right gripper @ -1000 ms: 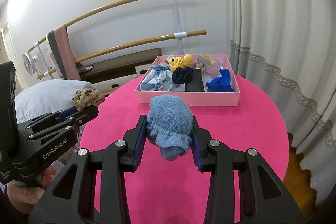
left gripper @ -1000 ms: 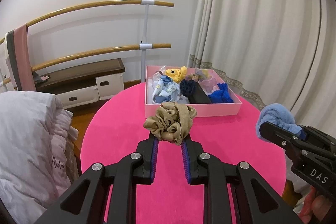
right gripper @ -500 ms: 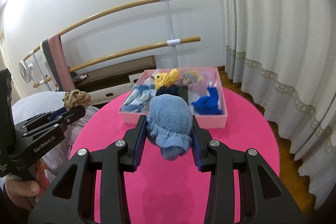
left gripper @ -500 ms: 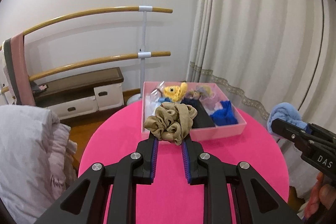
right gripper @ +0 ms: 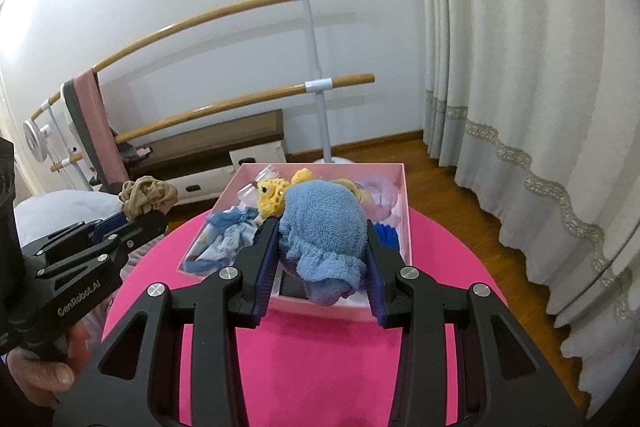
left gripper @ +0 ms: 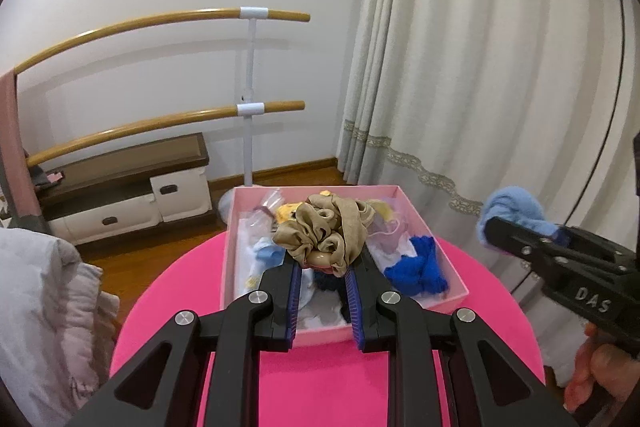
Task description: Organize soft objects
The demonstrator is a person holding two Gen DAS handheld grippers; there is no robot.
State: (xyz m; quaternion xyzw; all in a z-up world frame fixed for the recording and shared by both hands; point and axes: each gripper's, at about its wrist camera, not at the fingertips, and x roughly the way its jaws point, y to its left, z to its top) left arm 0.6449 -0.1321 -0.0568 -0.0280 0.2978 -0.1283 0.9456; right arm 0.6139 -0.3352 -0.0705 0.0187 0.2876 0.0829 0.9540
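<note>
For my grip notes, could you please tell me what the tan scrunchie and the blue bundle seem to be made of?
Tan scrunchie: probably satin-like fabric, with a soft sheen on gathered folds. Blue bundle: likely terry or fleece, matte with a nubby looped pile.

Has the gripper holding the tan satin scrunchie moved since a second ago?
Yes. The left gripper, shut on the tan satin scrunchie, has advanced toward the pink box; its tips now overlap the box, no longer short of it.

The tan scrunchie (left gripper: 326, 233) hides the box's (left gripper: 230, 259) middle contents in the left wrist view; the blue terry cloth (right gripper: 322, 227) hides them in the right. The worktop's (left gripper: 320, 379) near edge is cut off beneath the fingers (left gripper: 294, 279). A dark item under the cloth cannot be identified.
</note>
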